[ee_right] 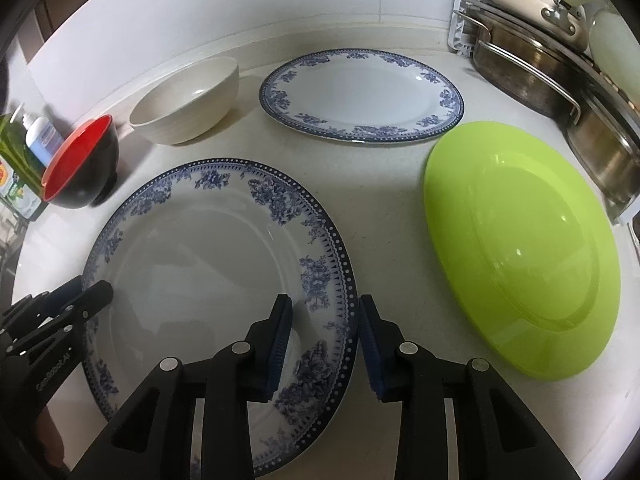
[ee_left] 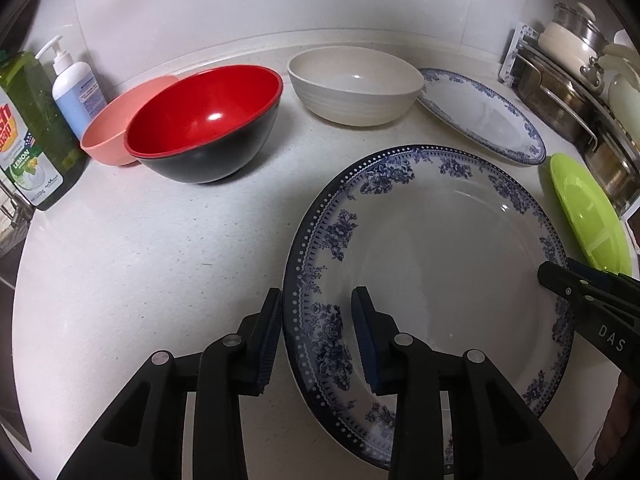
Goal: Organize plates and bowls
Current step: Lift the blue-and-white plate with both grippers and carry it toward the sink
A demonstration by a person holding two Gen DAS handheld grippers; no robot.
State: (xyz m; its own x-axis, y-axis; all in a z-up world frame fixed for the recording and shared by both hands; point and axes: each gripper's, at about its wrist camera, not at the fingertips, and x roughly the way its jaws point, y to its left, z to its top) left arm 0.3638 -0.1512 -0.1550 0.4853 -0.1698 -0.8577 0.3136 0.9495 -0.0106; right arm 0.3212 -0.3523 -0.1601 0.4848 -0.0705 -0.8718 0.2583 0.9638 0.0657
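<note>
A large round plate with a blue flower rim (ee_left: 440, 272) (ee_right: 200, 272) lies on the white counter. My left gripper (ee_left: 316, 336) straddles its left rim, one pad outside the edge and one on the inner face, pressed on it. My right gripper (ee_right: 326, 340) clamps the plate's right rim the same way. Each gripper shows in the other's view: the right gripper (ee_left: 560, 280) at the plate's far side, the left gripper (ee_right: 96, 292) at the lower left. Behind stand a red and black bowl (ee_left: 208, 116), a pink bowl (ee_left: 112, 132) and a cream bowl (ee_left: 352, 84).
An oval blue-rimmed plate (ee_right: 360, 96) lies at the back, and a lime green plate (ee_right: 520, 240) lies upside down at the right. Steel pots in a rack (ee_right: 540, 60) fill the right corner. A green soap bottle (ee_left: 32, 132) and a pump bottle (ee_left: 72, 88) stand at the left.
</note>
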